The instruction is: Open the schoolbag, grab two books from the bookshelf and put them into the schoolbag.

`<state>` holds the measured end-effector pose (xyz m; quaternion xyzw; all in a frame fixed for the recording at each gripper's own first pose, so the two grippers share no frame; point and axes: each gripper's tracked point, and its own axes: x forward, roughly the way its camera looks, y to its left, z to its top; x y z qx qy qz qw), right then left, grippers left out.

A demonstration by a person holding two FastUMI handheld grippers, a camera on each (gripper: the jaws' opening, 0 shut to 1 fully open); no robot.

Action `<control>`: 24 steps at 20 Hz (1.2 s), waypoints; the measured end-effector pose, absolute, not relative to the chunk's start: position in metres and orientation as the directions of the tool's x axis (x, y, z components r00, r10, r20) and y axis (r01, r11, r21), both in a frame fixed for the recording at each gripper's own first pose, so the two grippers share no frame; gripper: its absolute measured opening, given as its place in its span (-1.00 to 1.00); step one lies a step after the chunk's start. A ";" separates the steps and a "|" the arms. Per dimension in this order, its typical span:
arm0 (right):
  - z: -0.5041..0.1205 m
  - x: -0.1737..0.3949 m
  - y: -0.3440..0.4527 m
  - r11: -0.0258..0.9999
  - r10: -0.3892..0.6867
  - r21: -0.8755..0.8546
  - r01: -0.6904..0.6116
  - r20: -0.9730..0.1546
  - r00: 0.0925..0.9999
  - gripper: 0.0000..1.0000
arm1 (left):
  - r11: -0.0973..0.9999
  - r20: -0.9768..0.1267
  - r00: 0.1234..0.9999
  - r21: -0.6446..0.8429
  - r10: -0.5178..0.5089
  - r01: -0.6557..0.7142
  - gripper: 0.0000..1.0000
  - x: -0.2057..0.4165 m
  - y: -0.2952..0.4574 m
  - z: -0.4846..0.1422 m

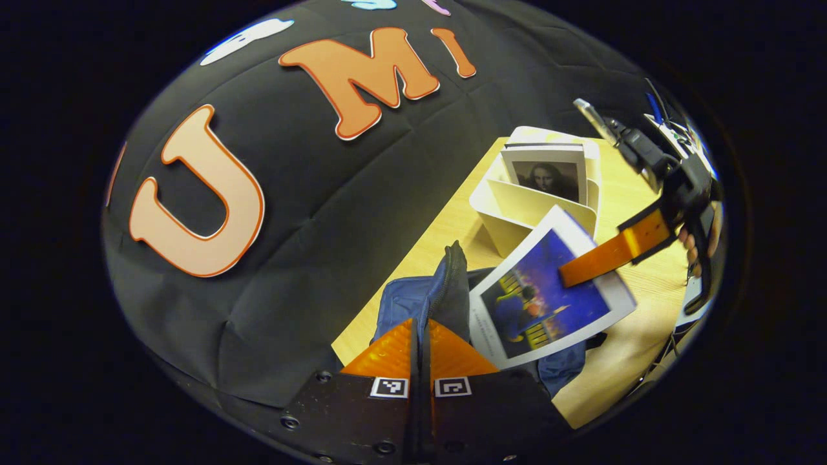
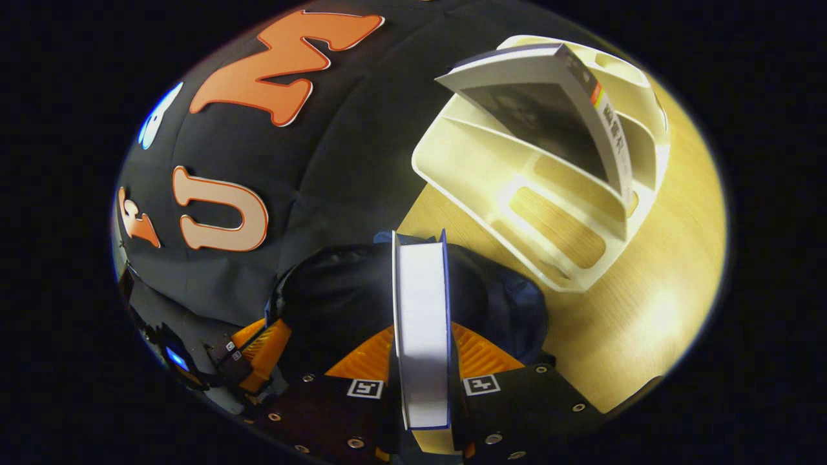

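In the left gripper view the left claw (image 1: 420,336) has its fingers drawn together on a raised fold of the blue schoolbag (image 1: 446,284), which lies on the near part of the wooden counter (image 1: 646,290). The right claw (image 1: 585,271) reaches in from the right, both fingers clamped on a book with a blue night-scene cover (image 1: 549,290) held tilted just above the schoolbag. In the right gripper view that book stands edge-on between the right claw's fingers (image 2: 478,352), pages toward the camera, over the schoolbag's dark mouth. Farther off stands the white bookshelf (image 1: 530,206), holding a second book with a portrait cover (image 1: 546,171); its spine carries a coloured mark and small writing too blurred to read.
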<state>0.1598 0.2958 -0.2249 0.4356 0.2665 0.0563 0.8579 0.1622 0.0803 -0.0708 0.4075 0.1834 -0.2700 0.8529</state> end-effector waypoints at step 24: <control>-0.274 0.192 0.354 0.633 0.340 0.733 0.250 -0.552 0.761 0.93 | 0.518 -0.536 0.775 0.583 -0.334 0.627 -0.99 0.170 0.071 -0.070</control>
